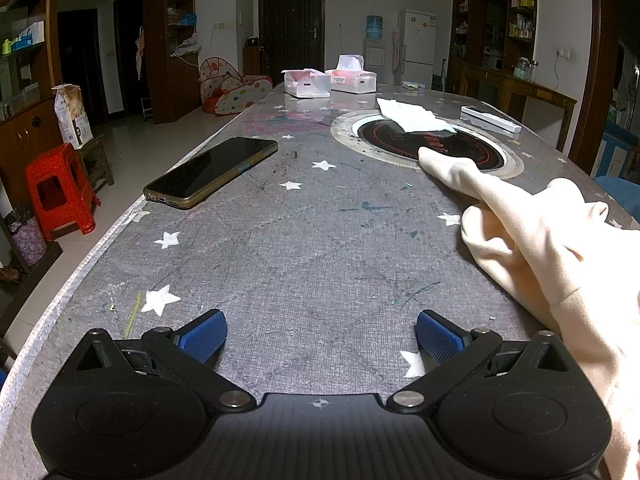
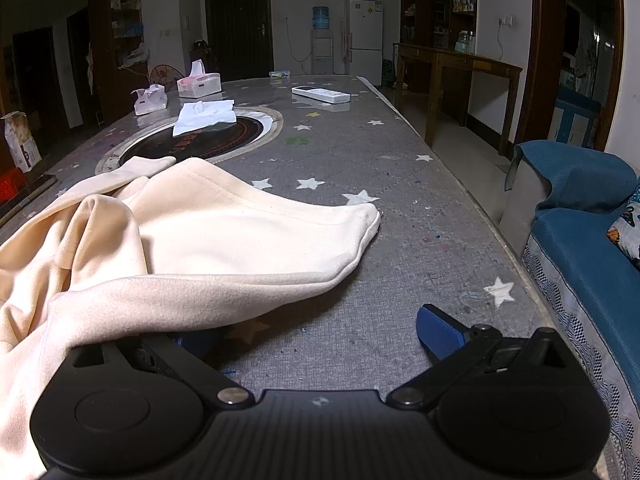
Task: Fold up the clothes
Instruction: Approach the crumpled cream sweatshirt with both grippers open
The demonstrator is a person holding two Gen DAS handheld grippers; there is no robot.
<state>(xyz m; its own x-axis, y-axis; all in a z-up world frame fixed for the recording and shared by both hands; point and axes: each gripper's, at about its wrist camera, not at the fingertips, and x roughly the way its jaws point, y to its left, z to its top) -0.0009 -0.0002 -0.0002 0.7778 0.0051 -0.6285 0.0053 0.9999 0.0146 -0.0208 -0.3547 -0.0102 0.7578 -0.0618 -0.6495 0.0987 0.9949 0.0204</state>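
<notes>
Cream garment lies crumpled on the desk, both grippers apart

Cream garment [image 2: 208, 236] lies unfolded on the grey star-patterned desk [image 1: 320, 248], one sleeve reaching to the round black hob [image 1: 452, 144]. The left gripper [image 1: 320, 338] has its jaws wide apart over bare desk, the cloth just beside its right finger. The right gripper [image 2: 316, 336] is also spread; the cloth covers its left finger. At the far end stand two tissue boxes [image 1: 330, 80], each with a tissue sticking out. A phone [image 1: 212, 172] lies near the left edge.
</notes>
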